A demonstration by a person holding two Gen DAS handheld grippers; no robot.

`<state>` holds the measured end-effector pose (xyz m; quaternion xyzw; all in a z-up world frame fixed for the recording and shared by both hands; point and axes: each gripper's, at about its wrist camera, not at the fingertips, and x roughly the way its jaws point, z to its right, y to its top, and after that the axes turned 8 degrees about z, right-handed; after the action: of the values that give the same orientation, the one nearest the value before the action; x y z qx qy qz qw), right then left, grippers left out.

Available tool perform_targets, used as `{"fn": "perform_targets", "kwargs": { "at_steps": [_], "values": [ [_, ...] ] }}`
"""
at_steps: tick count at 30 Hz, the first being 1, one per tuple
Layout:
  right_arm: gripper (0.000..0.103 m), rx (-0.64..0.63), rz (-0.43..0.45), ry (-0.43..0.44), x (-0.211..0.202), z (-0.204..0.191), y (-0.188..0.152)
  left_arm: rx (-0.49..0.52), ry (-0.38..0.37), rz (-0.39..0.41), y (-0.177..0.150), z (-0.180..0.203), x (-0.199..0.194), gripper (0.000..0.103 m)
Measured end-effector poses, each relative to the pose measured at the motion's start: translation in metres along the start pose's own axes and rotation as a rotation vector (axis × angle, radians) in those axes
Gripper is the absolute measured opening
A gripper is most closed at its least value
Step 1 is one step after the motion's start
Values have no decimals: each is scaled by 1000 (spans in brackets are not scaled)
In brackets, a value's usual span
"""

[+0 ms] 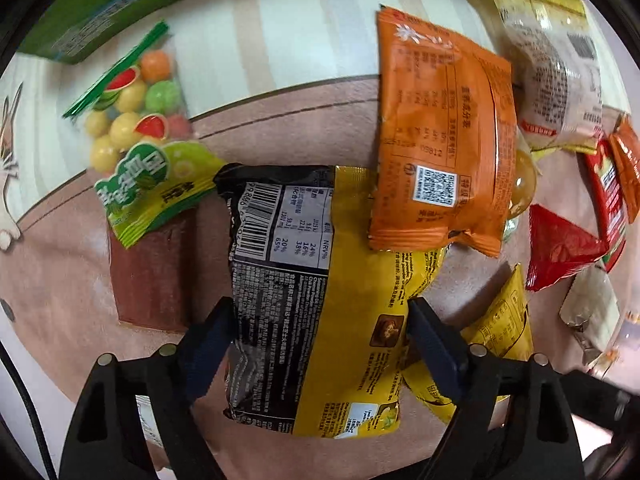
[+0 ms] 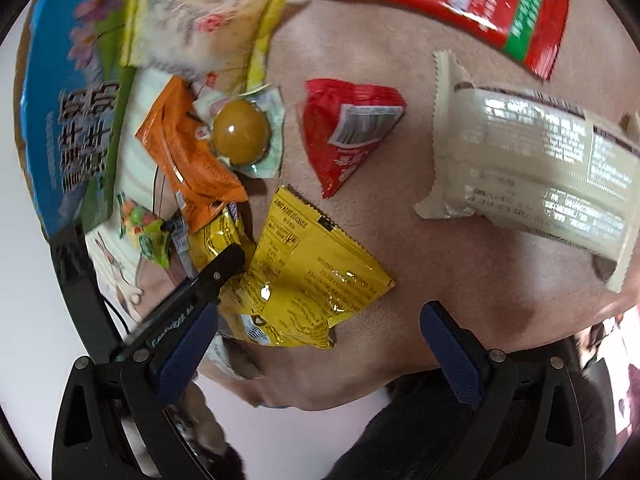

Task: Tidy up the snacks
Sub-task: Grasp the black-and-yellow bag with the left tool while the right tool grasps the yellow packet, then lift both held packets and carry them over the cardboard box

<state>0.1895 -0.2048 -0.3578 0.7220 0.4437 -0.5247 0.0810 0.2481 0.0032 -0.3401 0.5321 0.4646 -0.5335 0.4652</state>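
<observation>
In the left wrist view a black and yellow snack bag (image 1: 320, 280) lies on the pink mat (image 1: 60, 280), back side up. My left gripper (image 1: 320, 312) points down over it, pads against both long edges, shut on the bag. An orange packet (image 1: 440, 132) overlaps the bag's far end. In the right wrist view my right gripper (image 2: 320, 320) is open above the mat, holding nothing. A crinkled yellow packet (image 2: 312, 276) lies just ahead, between its fingers and nearer the left one. A red triangular packet (image 2: 348, 128) lies beyond it.
A fruit candy bag (image 1: 136, 120) and a dark brown bar (image 1: 152, 276) lie left of the black and yellow bag. A cream wrapper (image 2: 532, 176), a red and green packet (image 2: 460, 4), a packed brown egg (image 2: 240, 132) and a blue-green box (image 2: 64, 120) surround the right gripper.
</observation>
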Motion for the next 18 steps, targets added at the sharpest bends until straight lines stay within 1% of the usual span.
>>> {"fn": "perform_targets", "kwargs": {
  "at_steps": [3,6,8,10,15,16,18],
  "values": [
    [102,35,-21,5,7,-3,2,-50,11,16,-14,-17,-7,84],
    [101,89,-69,23,20,-8,-1,-117,36,30,-29,-37,-8,84],
    [101,128,-99,28,29,-10,-4,-172,31,32,-43,-52,-10,84],
    [101,156,-108,24,39,-16,-5,-218,23,30,-58,-66,-5,84],
    [95,208,-55,-42,58,-27,0,-279,23,37,-89,-89,5,84],
    [93,207,-48,-74,65,-32,1,-287,16,39,-96,-95,7,84],
    [84,191,-41,-143,75,-39,2,-298,7,40,-105,-102,15,84]
  ]
}}
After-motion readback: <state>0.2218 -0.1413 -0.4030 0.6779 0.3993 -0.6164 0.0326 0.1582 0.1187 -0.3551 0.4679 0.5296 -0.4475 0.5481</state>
